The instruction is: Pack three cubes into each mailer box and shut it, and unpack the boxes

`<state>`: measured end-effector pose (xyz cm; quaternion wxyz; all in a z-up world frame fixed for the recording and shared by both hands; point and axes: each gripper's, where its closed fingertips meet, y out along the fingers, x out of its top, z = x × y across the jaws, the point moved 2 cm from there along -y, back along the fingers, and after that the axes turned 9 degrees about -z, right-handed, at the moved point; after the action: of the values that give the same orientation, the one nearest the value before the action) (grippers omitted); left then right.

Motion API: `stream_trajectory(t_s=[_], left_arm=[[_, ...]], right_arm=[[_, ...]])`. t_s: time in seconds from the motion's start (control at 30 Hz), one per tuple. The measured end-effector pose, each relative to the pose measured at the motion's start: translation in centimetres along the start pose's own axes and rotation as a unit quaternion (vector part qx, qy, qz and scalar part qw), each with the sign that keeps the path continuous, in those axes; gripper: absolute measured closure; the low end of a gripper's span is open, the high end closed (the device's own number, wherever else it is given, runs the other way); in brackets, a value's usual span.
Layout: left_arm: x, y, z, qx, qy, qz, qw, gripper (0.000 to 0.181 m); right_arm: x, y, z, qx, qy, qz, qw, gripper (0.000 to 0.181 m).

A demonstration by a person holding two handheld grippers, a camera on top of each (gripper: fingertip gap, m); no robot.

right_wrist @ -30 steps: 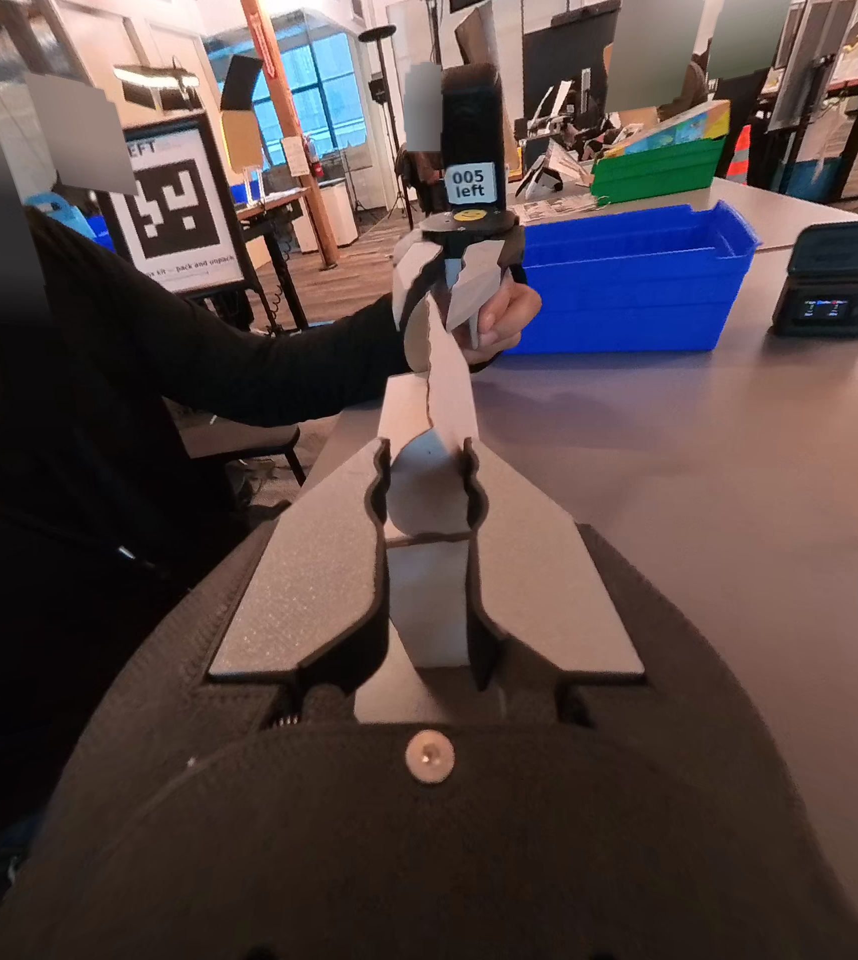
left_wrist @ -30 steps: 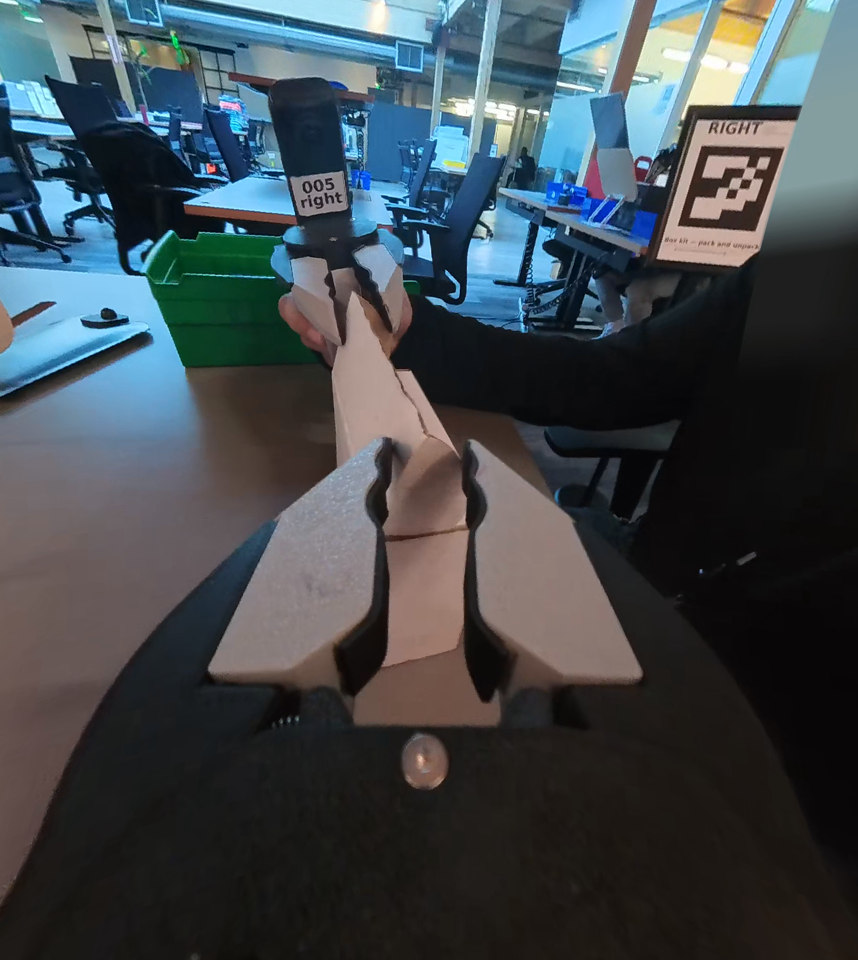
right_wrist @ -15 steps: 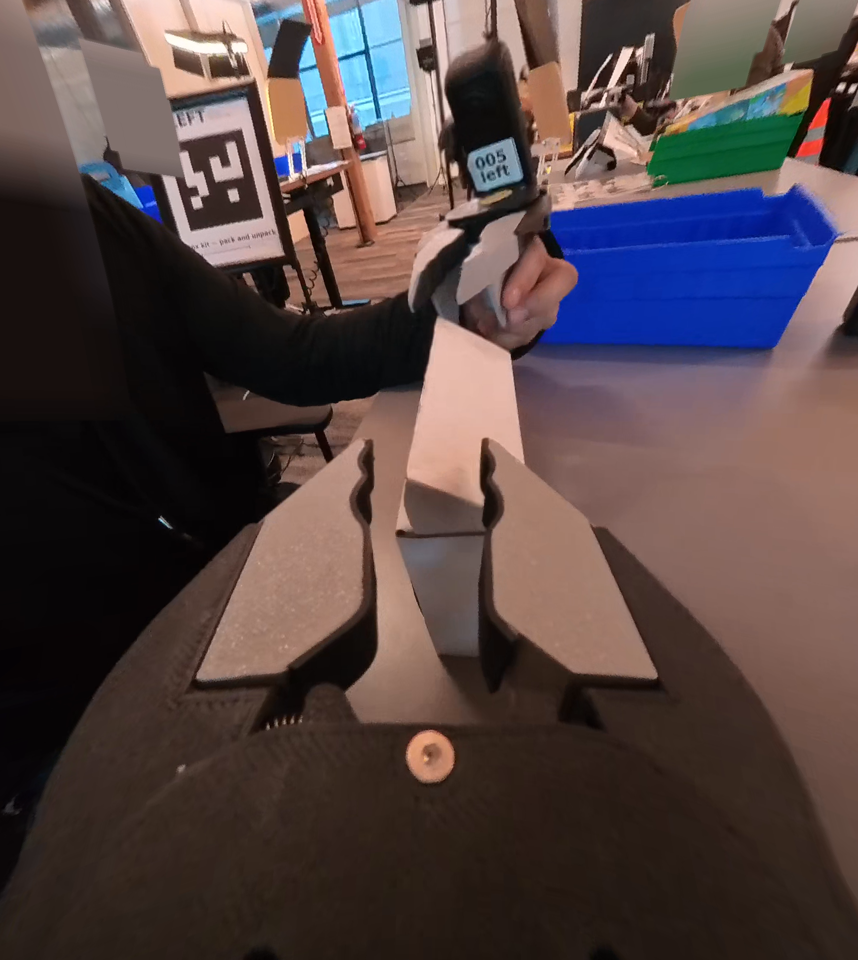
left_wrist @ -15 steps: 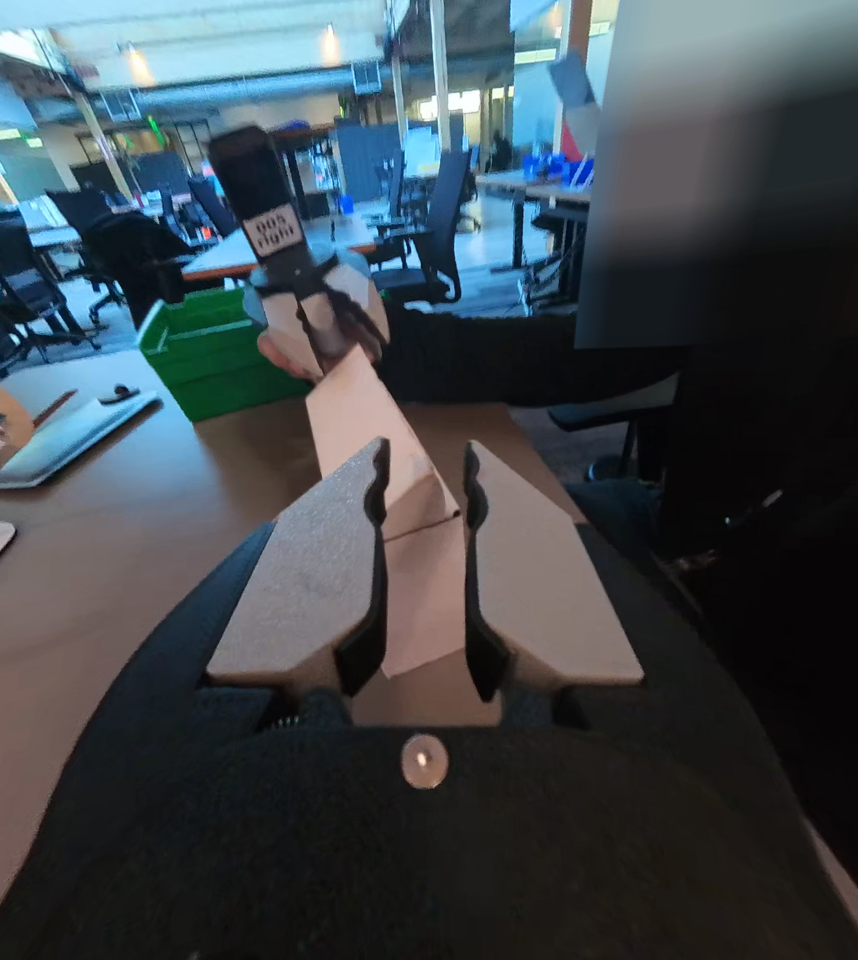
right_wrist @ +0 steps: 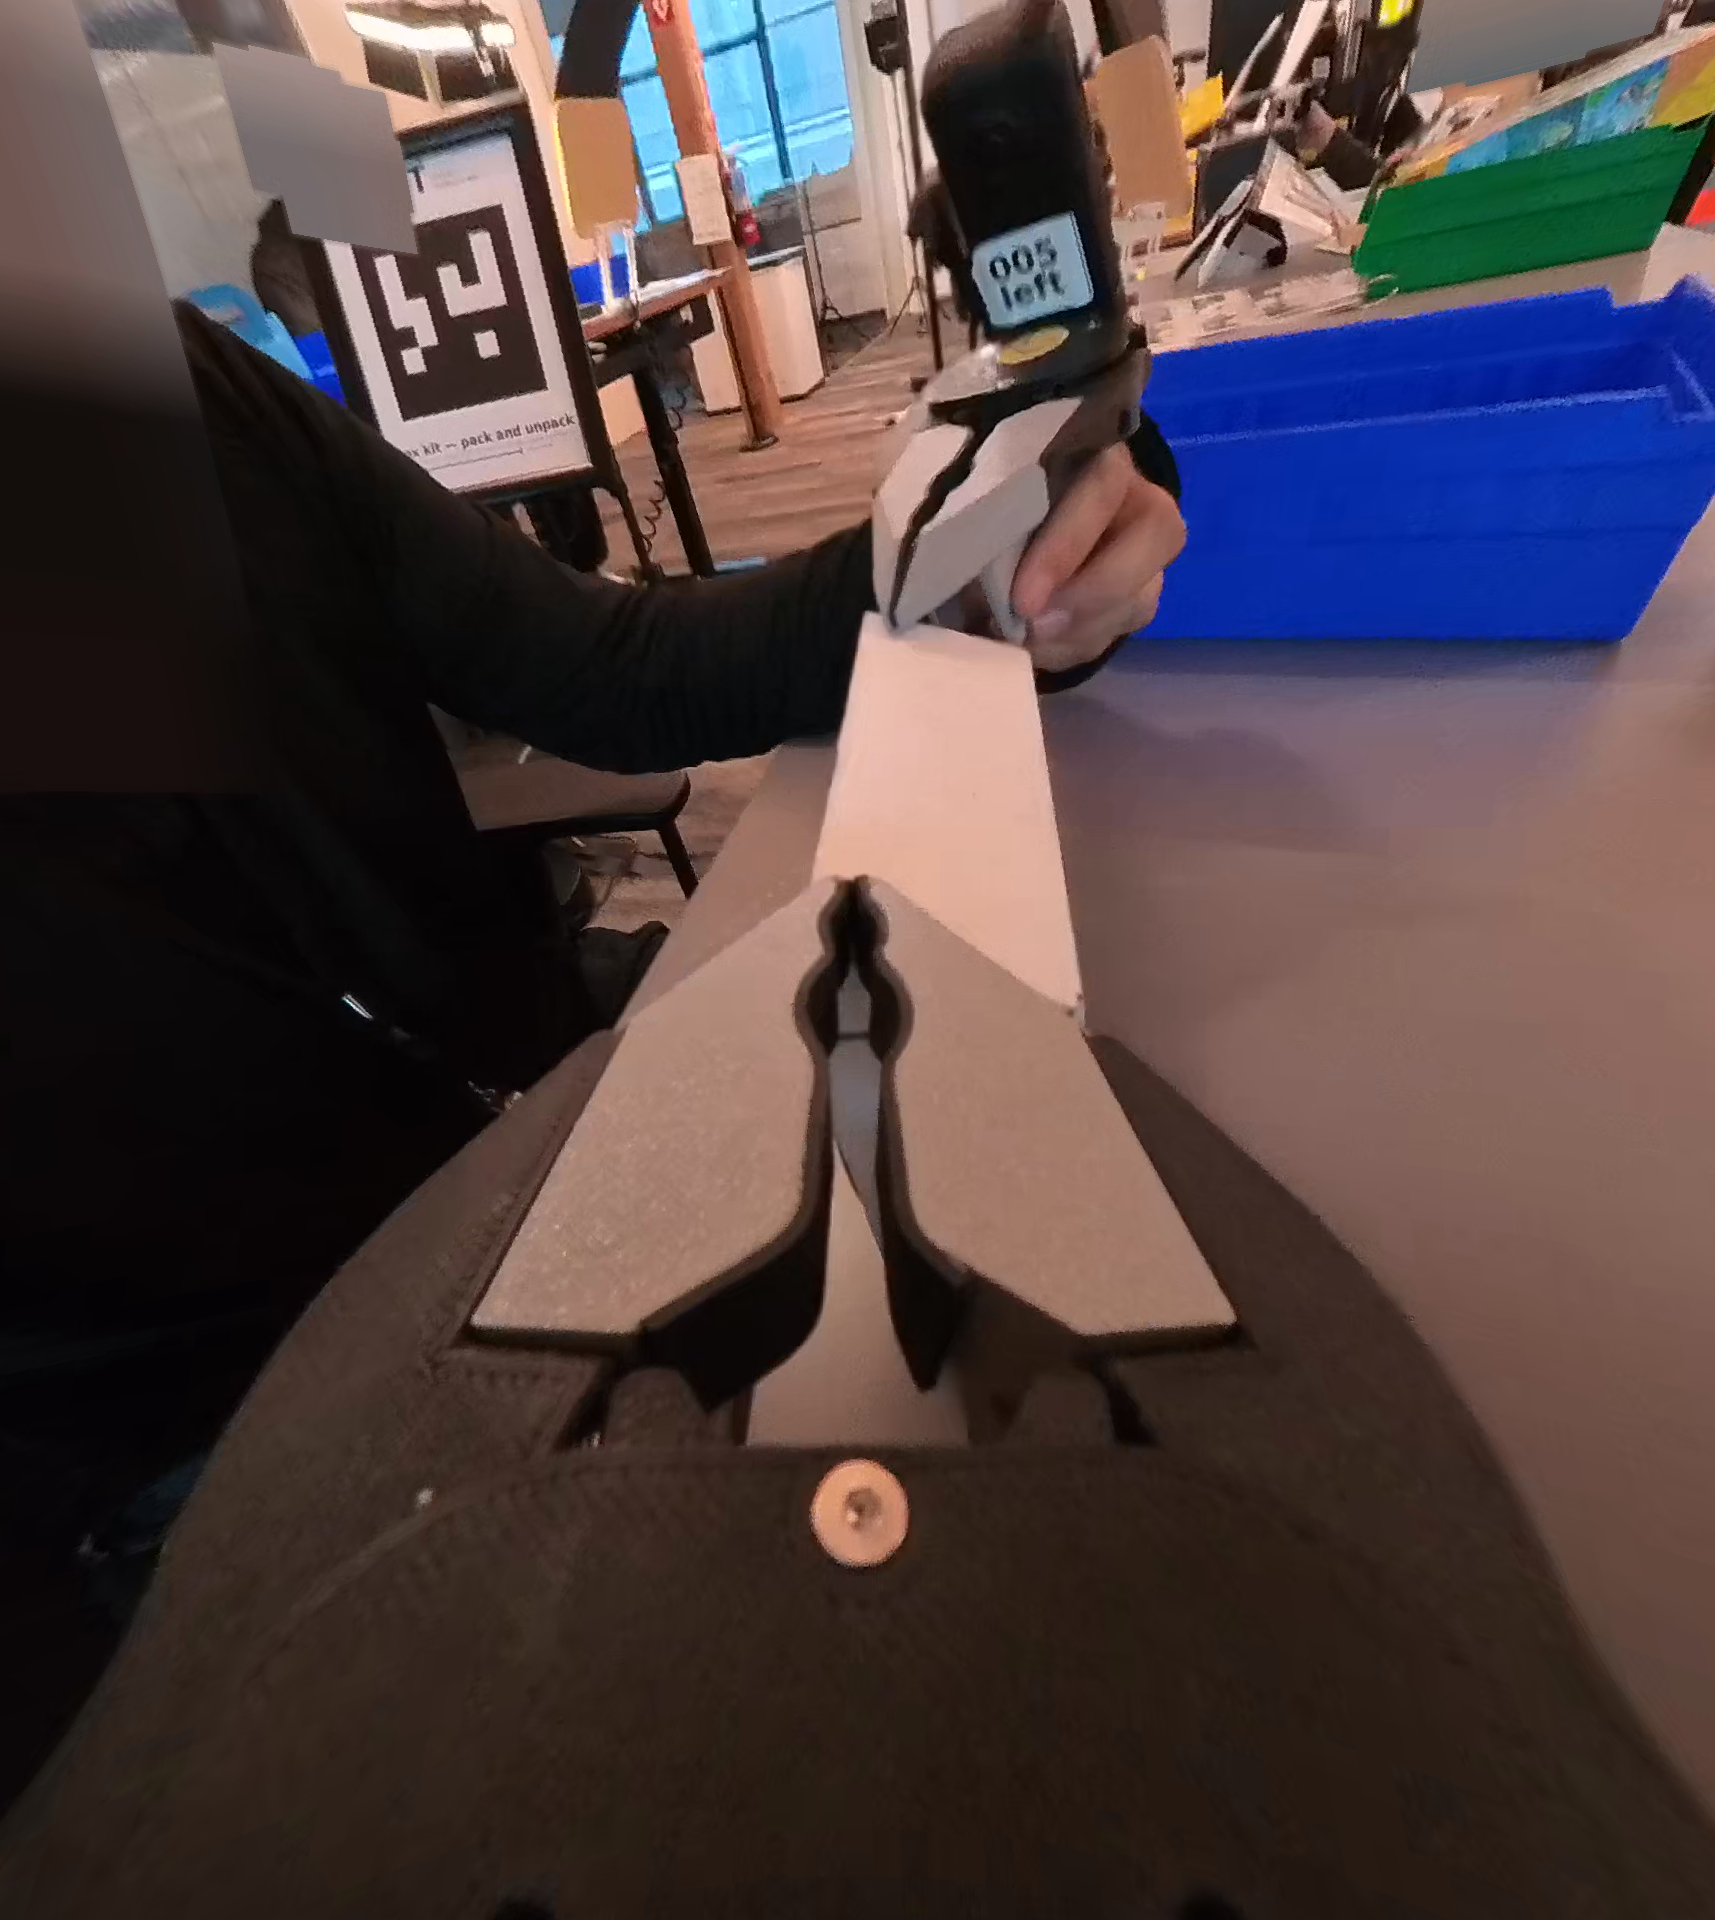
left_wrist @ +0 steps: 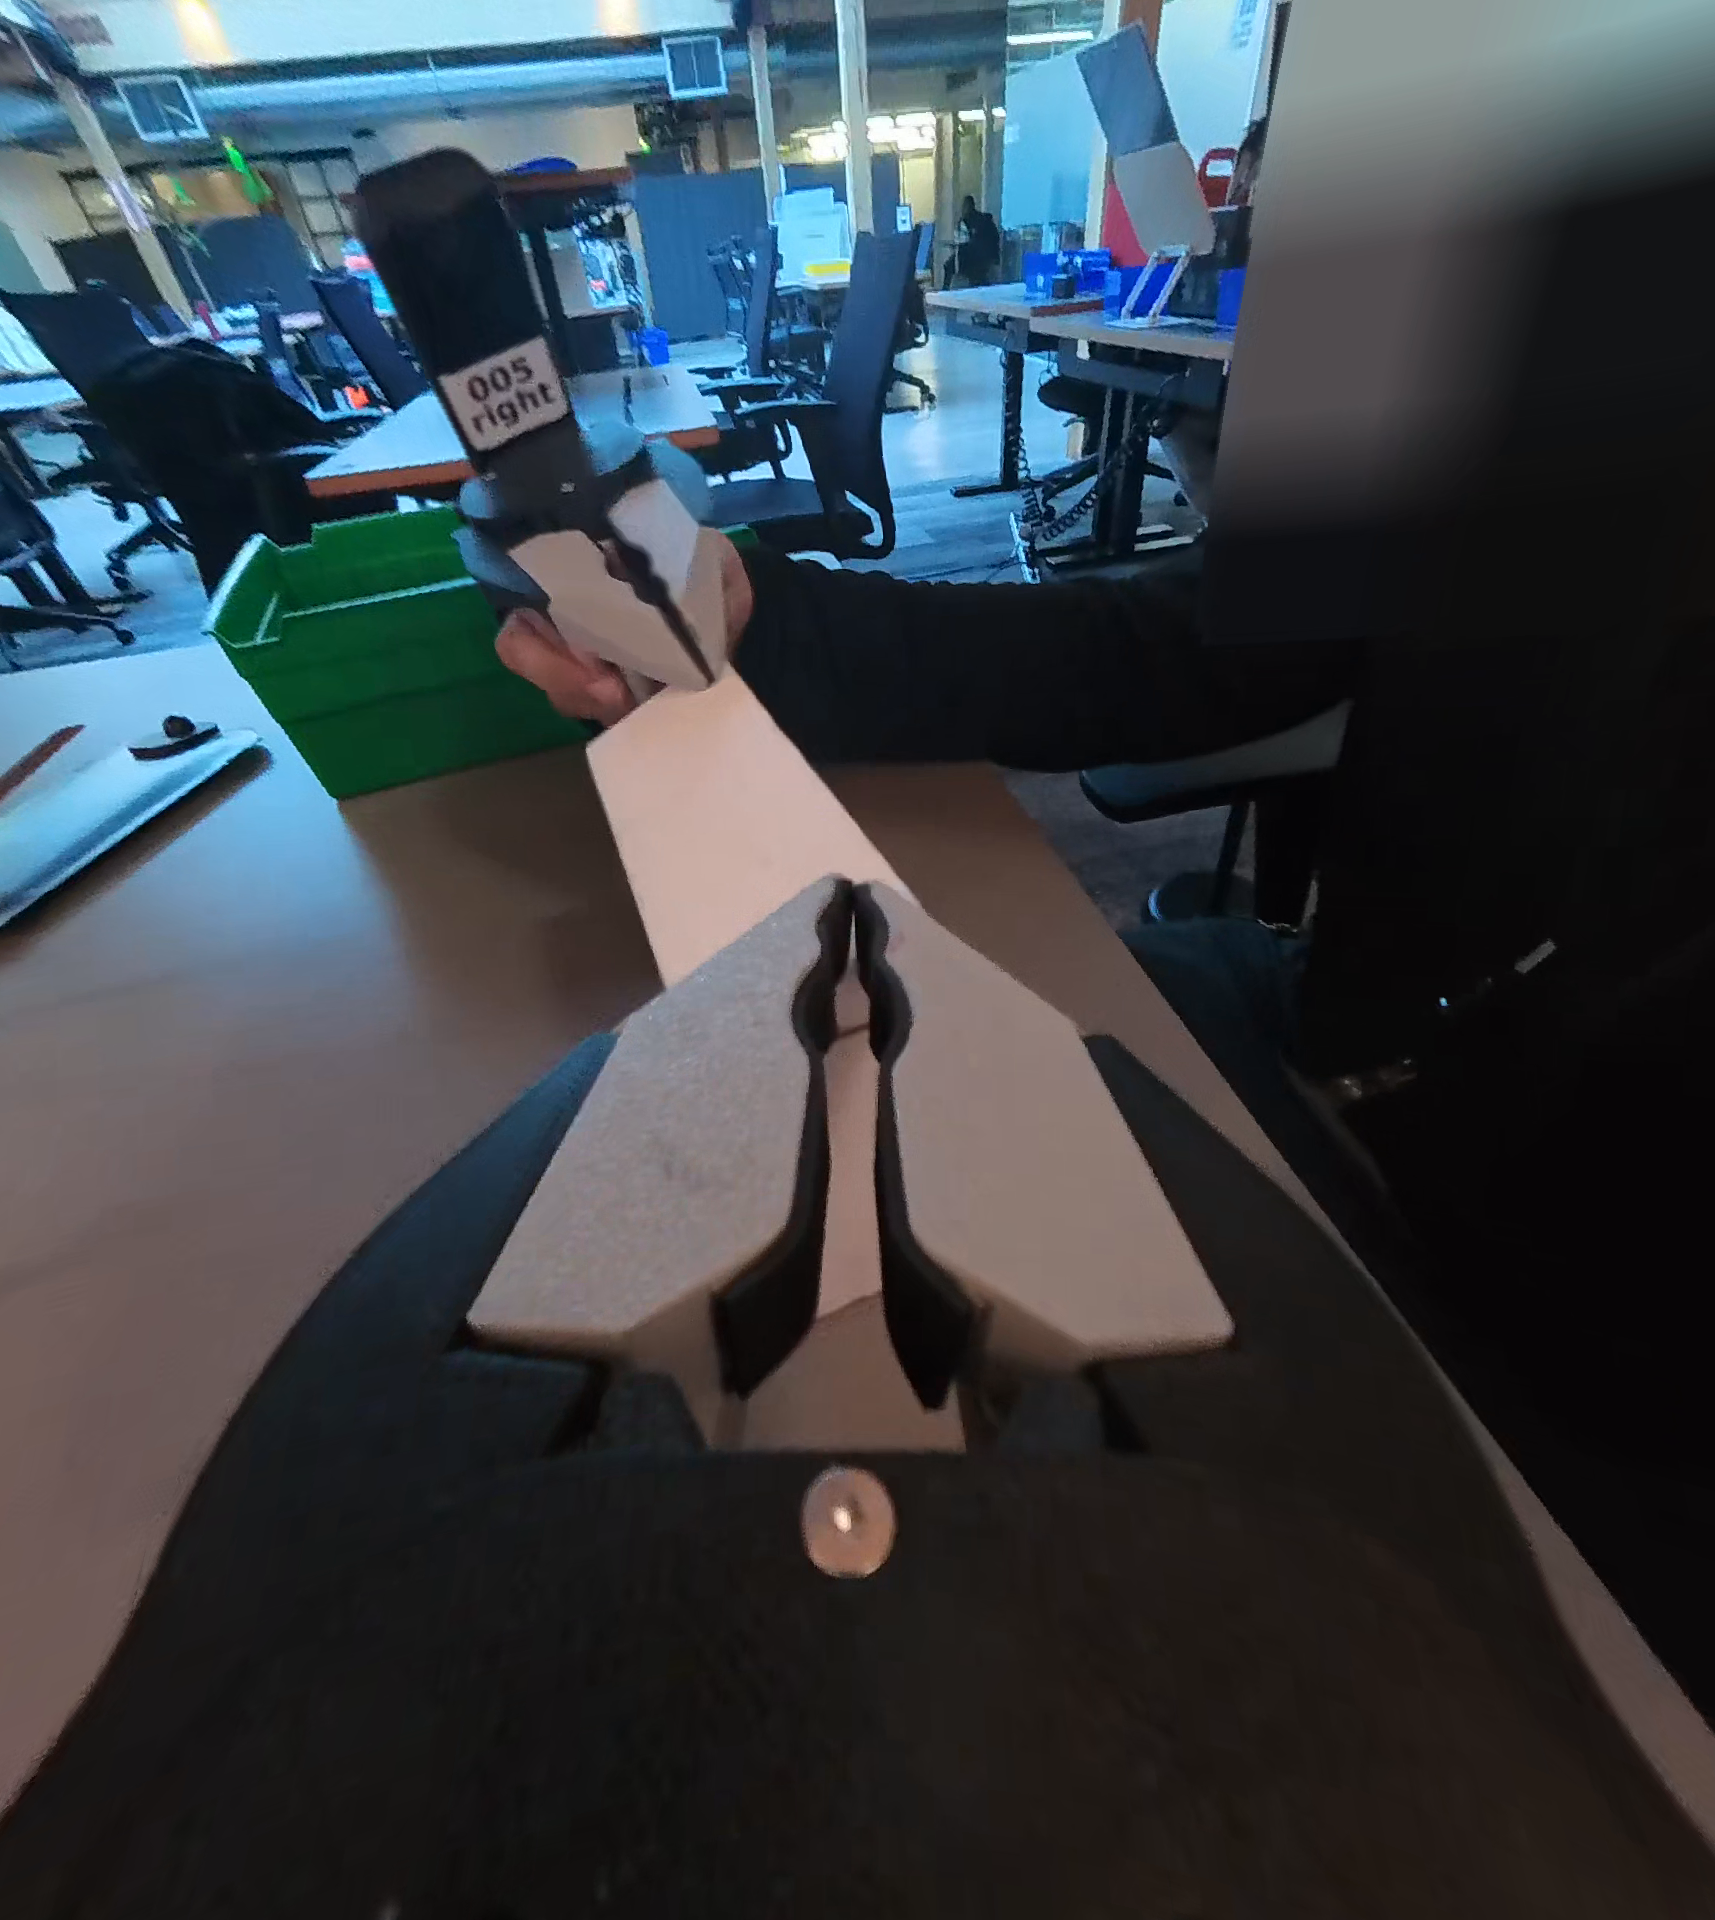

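A white mailer box (left_wrist: 728, 821), seen as a long flat cardboard piece, is held in the air over the table edge between both grippers. My left gripper (left_wrist: 853, 896) is shut on its near end in the left wrist view. The right gripper (left_wrist: 699, 670) pinches the far end there. In the right wrist view my right gripper (right_wrist: 855, 889) is shut on the near end of the box (right_wrist: 946, 790), and the left gripper (right_wrist: 897, 615) grips the far corner. No cubes are in view.
A green bin (left_wrist: 385, 665) stands on the brown table (left_wrist: 209, 1039) behind the box, with a grey flat pad (left_wrist: 74, 821) to its left. A blue bin (right_wrist: 1455, 468) stands on the table in the right wrist view. The person's dark sleeves and body line the table edge. The tips of one gripper are about 12 centimetres away from the tips of the other.
Both grippers' jaws stood apart around the box ends before and have closed onto them. The box has turned so its broad face points up.
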<state>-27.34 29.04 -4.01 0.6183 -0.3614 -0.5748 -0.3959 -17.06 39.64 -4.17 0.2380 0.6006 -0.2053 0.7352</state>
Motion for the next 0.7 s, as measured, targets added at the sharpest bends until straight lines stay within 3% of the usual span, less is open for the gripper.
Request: stream_trajectory(t_s=[0.17,0.37,0.53,0.6,0.7], left_arm=[[-1.5,0.3,-0.3,-0.017,-0.019,0.038,0.999,0.181],[-1.4,0.3,-0.3,-0.014,-0.008,0.033,0.999,0.181],[-1.4,0.3,-0.3,-0.014,-0.008,0.032,0.999,0.181],[-1.5,0.3,-0.3,-0.015,-0.011,0.032,0.999,0.181],[-1.5,0.3,-0.3,-0.015,-0.012,0.031,0.999,0.181]], right_arm=[[-1.1,0.2,-0.5,0.012,0.048,0.011,0.999,0.181],[-0.8,0.2,-0.5,-0.004,0.005,0.018,1.000,0.181],[1.3,-0.1,0.3,0.007,-0.015,-0.035,0.999,0.174],[1.7,-0.4,0.5,0.011,-0.025,-0.046,0.999,0.181],[-0.1,-0.5,-0.1,-0.008,-0.030,0.008,0.999,0.181]])
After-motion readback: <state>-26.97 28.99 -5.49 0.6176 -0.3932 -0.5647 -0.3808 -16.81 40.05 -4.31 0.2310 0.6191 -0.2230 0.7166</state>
